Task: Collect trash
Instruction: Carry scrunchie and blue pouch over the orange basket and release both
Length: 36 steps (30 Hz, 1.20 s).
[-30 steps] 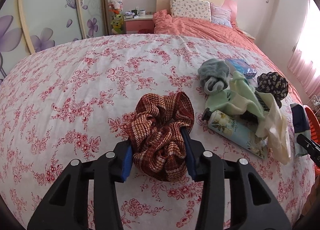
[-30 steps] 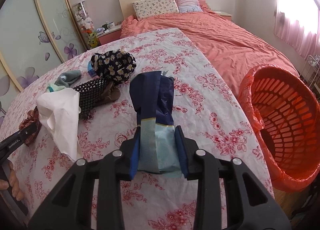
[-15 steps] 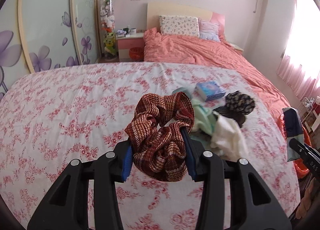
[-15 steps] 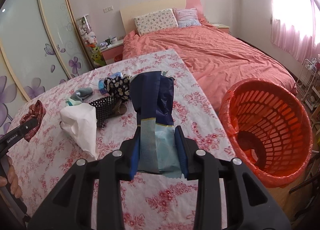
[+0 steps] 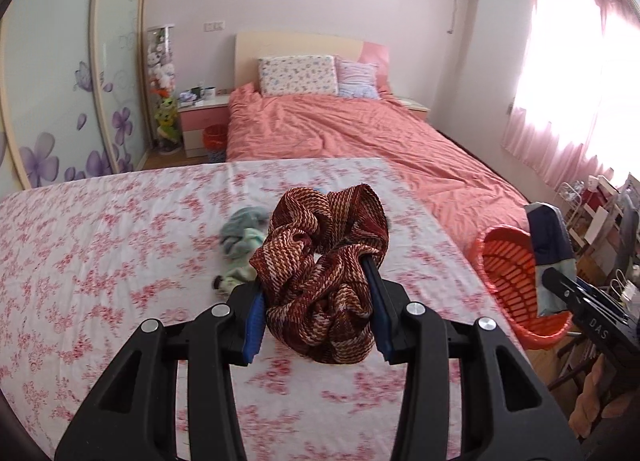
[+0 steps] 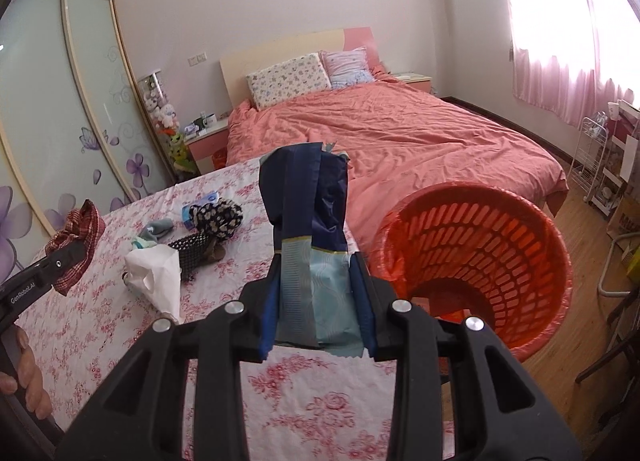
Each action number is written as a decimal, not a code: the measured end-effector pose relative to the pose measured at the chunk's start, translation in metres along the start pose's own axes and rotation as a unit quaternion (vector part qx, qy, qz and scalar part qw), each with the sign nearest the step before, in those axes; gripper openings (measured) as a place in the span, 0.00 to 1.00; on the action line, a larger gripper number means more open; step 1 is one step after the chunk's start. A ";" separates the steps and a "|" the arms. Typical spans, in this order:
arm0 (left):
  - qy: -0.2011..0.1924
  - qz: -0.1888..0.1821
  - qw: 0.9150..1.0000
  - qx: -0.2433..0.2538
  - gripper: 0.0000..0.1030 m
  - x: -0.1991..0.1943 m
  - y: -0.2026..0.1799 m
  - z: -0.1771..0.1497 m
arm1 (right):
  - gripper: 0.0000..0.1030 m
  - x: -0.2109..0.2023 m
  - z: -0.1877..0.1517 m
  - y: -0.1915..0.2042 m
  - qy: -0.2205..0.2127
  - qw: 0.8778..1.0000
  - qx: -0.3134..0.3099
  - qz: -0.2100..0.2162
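Note:
My left gripper (image 5: 318, 315) is shut on a bunched red-brown woven cloth (image 5: 324, 261), held up above the floral table cover (image 5: 100, 261). My right gripper (image 6: 318, 309) is shut on a dark blue and pale blue wrapper (image 6: 310, 221), which stands upright between the pads. The orange basket (image 6: 480, 257) sits on the floor just right of the wrapper, its mouth tilted toward me. In the left wrist view the basket (image 5: 512, 277) is at the right, with the wrapper (image 5: 550, 241) in front of it. The cloth (image 6: 76, 237) also shows at the left of the right wrist view.
On the table lie a white tissue (image 6: 156, 281), a black mesh item (image 6: 192, 249), a flowered dark bundle (image 6: 216, 217), a grey sock (image 6: 158, 227) and a blue packet (image 6: 200, 199). A pink bed (image 6: 400, 141) stands behind. A white rack (image 6: 596, 169) and chair legs are at the right.
Both grippers have risen and pulled back from the table, each keeping its object. The views now take in more of the room, and the basket has come nearer the middle of the right wrist view.

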<state>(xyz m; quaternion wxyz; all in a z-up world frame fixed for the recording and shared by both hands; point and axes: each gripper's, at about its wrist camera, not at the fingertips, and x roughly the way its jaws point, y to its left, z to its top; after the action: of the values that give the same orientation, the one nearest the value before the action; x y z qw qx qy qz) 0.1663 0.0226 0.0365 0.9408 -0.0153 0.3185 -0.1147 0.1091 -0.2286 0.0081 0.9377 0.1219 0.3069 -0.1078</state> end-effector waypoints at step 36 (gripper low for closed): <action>0.060 -0.149 0.981 0.112 0.61 0.108 -0.239 -0.013 | 0.49 0.037 0.018 -0.194 -0.030 0.987 0.141 -0.065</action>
<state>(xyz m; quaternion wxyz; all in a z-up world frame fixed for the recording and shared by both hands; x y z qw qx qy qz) 0.1924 -0.2339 -0.0133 0.8880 0.0499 0.3538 -0.2893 0.0942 -0.4228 -0.0317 0.9110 0.2295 0.2672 -0.2145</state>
